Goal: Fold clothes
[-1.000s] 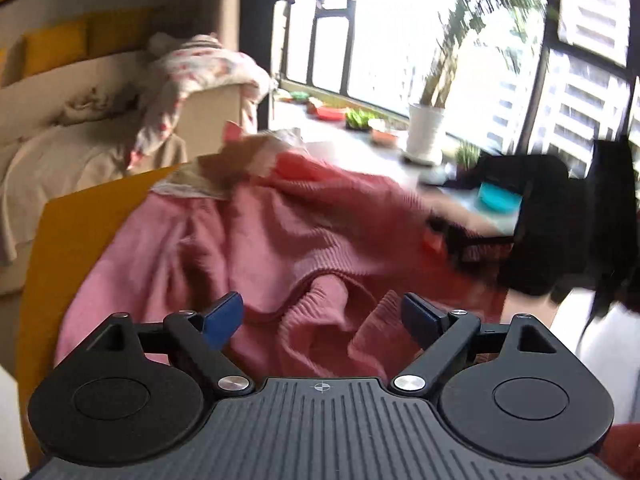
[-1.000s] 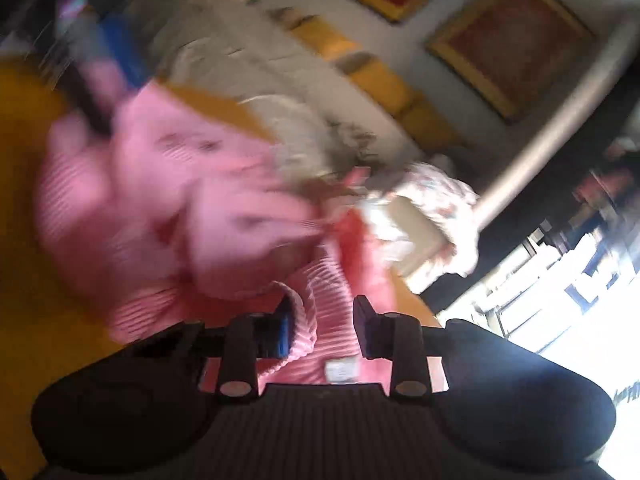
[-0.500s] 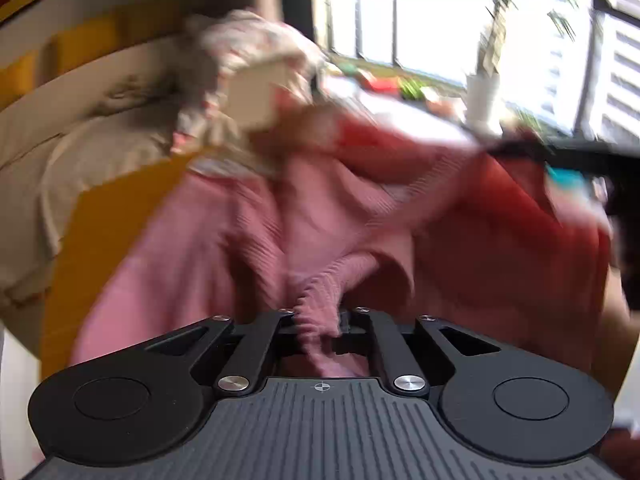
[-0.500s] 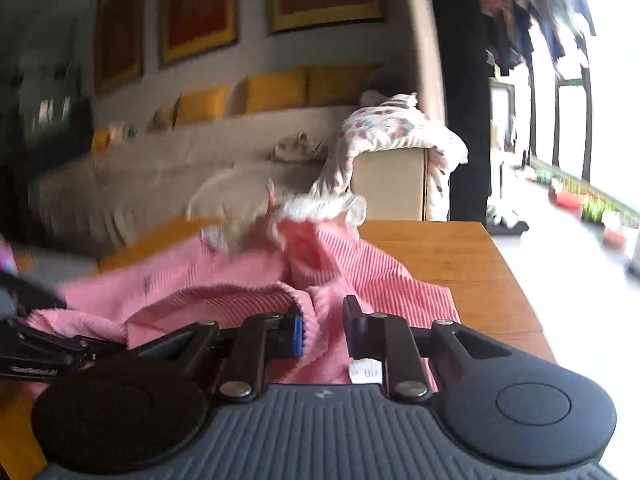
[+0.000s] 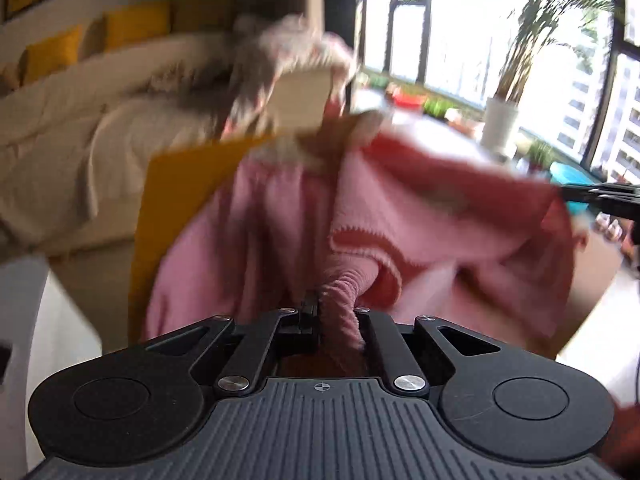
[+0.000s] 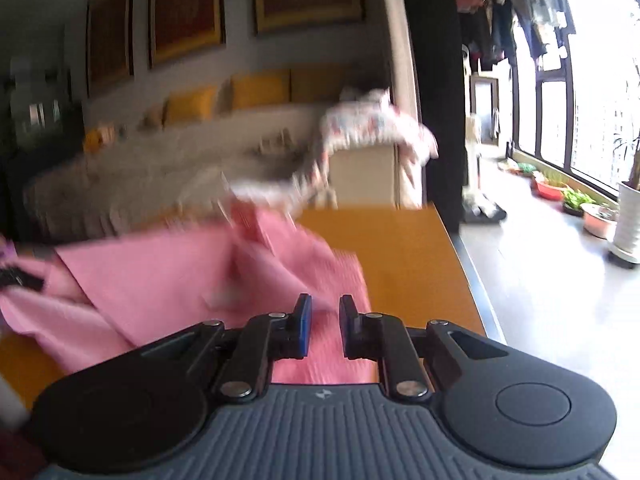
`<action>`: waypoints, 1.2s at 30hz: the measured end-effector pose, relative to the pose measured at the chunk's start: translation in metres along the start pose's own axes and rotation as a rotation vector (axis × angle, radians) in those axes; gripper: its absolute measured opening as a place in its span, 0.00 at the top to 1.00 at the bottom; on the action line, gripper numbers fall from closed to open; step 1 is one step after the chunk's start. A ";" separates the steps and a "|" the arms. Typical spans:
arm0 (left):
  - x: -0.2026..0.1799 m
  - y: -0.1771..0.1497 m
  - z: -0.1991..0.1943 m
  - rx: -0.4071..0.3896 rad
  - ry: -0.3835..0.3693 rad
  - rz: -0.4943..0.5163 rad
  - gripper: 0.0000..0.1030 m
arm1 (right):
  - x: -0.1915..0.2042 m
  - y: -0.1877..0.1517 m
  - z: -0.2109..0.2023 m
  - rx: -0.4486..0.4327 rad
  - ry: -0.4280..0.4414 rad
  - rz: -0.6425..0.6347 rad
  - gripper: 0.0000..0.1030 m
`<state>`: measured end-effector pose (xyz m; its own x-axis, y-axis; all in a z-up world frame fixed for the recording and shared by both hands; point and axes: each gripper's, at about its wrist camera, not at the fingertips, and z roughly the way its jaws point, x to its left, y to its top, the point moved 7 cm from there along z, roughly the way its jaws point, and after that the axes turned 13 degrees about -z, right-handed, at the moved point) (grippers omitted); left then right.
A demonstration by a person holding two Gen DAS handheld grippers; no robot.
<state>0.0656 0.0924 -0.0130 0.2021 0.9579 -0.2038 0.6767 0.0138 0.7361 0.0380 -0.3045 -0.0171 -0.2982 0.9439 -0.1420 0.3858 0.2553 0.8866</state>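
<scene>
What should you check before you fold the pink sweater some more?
1. Left gripper grips the sweater: ok, shut on a bunched ribbed fold.
2. Right gripper grips the sweater: cannot tell; a narrow gap shows between its fingers, with blurred pink cloth there.
3. Sweater lies flat: not ok, it is rumpled and partly lifted.
4. Room on the table: ok, bare wood shows beside the sweater.
5. Clear view of the edges: not ok, both views are blurred.

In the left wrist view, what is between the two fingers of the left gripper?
A bunched fold of the pink garment sits clamped between the fingers of the left gripper, shown in the left wrist view.
</scene>
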 end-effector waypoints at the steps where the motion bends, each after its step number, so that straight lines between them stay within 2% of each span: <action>1: 0.009 -0.007 0.000 0.019 0.012 -0.022 0.92 | -0.001 -0.010 -0.003 0.029 -0.014 -0.009 0.86; 2: 0.019 -0.014 -0.001 0.039 0.024 -0.043 0.89 | -0.003 -0.020 -0.006 0.056 -0.029 -0.017 0.86; 5: 0.049 -0.017 -0.010 0.033 0.068 -0.115 0.78 | -0.027 -0.035 -0.012 0.103 -0.124 0.007 0.86; 6: 0.056 -0.018 -0.016 0.034 0.061 -0.134 0.69 | -0.038 -0.038 -0.014 0.113 -0.159 0.030 0.86; 7: 0.062 -0.019 -0.021 0.035 0.053 -0.153 0.65 | -0.051 -0.040 -0.017 0.121 -0.196 0.055 0.86; 9: 0.064 -0.021 -0.035 0.045 -0.007 -0.166 0.50 | -0.067 -0.037 -0.024 0.116 -0.233 0.090 0.84; 10: 0.061 -0.020 -0.041 0.044 -0.034 -0.154 0.45 | -0.065 -0.032 -0.027 0.096 -0.223 0.083 0.74; 11: 0.058 -0.019 -0.048 0.042 -0.060 -0.141 0.36 | -0.063 -0.027 -0.029 0.077 -0.212 0.076 0.65; 12: 0.054 -0.016 -0.052 0.032 -0.079 -0.115 0.28 | -0.060 -0.022 -0.031 0.058 -0.200 0.068 0.40; 13: 0.046 -0.012 -0.053 0.018 -0.093 -0.091 0.25 | -0.045 -0.015 -0.025 0.051 -0.164 0.049 0.15; 15: 0.032 -0.005 -0.056 -0.010 -0.121 -0.044 0.18 | -0.014 -0.001 -0.012 0.036 -0.091 0.011 0.00; 18: 0.012 0.004 -0.049 -0.031 -0.159 -0.011 0.10 | 0.032 0.019 0.006 0.014 0.018 -0.046 0.00; 22: -0.008 0.016 -0.005 0.008 -0.201 -0.051 0.10 | 0.092 0.044 0.029 -0.013 0.162 -0.119 0.00; 27: -0.010 0.025 0.063 0.117 -0.183 -0.131 0.29 | 0.096 0.045 0.073 0.084 0.249 -0.008 0.00; 32: -0.015 0.031 0.092 0.161 -0.224 -0.100 0.31 | 0.100 0.047 0.117 0.181 0.335 0.104 0.00; 36: -0.023 0.040 0.110 0.172 -0.276 -0.121 0.32 | 0.103 0.049 0.151 0.258 0.403 0.194 0.00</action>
<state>0.1661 0.0393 -0.0498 0.2814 0.8381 -0.4674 0.8120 0.0516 0.5814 0.1580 -0.1632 -0.0550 -0.4930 0.8361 0.2406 0.6552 0.1748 0.7349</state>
